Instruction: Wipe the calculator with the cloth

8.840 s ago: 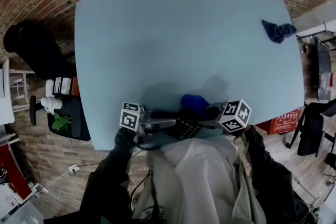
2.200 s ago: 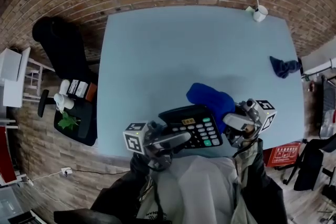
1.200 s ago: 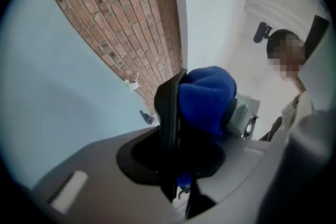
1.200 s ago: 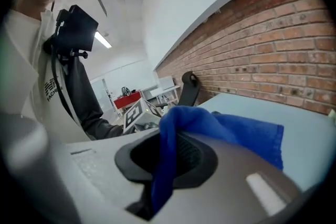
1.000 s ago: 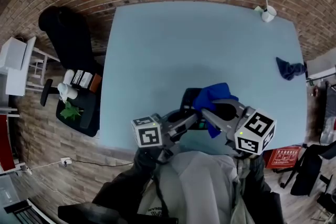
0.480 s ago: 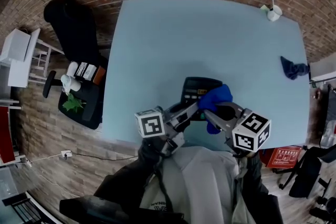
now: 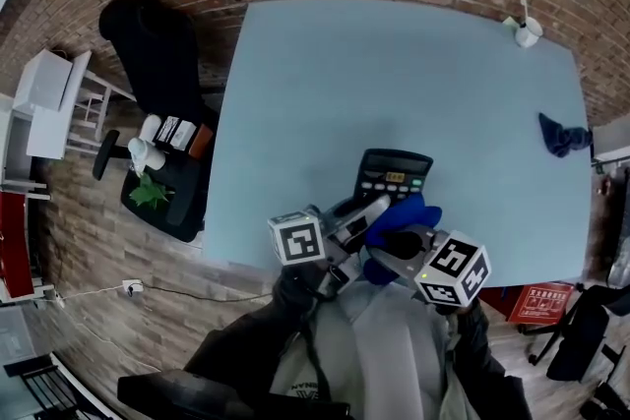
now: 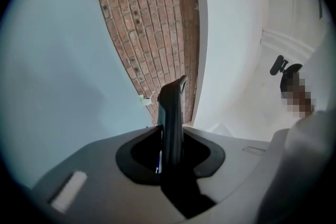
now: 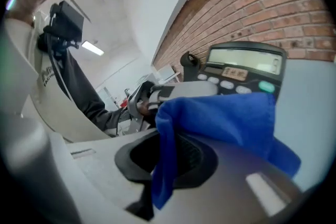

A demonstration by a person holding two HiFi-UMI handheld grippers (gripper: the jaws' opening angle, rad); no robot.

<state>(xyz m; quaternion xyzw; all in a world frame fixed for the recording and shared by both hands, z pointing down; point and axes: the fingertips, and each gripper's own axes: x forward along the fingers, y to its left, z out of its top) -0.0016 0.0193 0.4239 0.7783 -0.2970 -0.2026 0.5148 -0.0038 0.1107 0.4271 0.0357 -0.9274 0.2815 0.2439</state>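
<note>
Left gripper: clenched on the near edge of the calculator. Its own view shows the thin dark body edge-on, pinched between the jaws.
Right gripper: clamped on a fold of the blue cloth, with the rest bunched loose ahead of the jaws.

Calculator: at about 6 o'clock on the table, close to the front edge, display end toward 12. Cannot tell whether the far end rests on the top.
Cloth: lies over the keypad end, at the calculator's 6 o'clock. Left gripper comes in from 8 o'clock, right from 5.

Risks, as I judge them:
- The hold is a narrow pinch on one edge. A firm wiping push could lever the calculator round in the jaws, or out of them.
- It is near the front edge, so a slip toward 6 o'clock would send it off the table.
- Only one fold is pinched. Drag across the keys may pull the cloth free, or leave hard jaw tips scraping the keys.
- The grippers are close together. A sweep toward 8 o'clock could knock one into the other.

Far field: cup at 1 o'clock and dark rag at 3 o'clock, both well apart.
</note>
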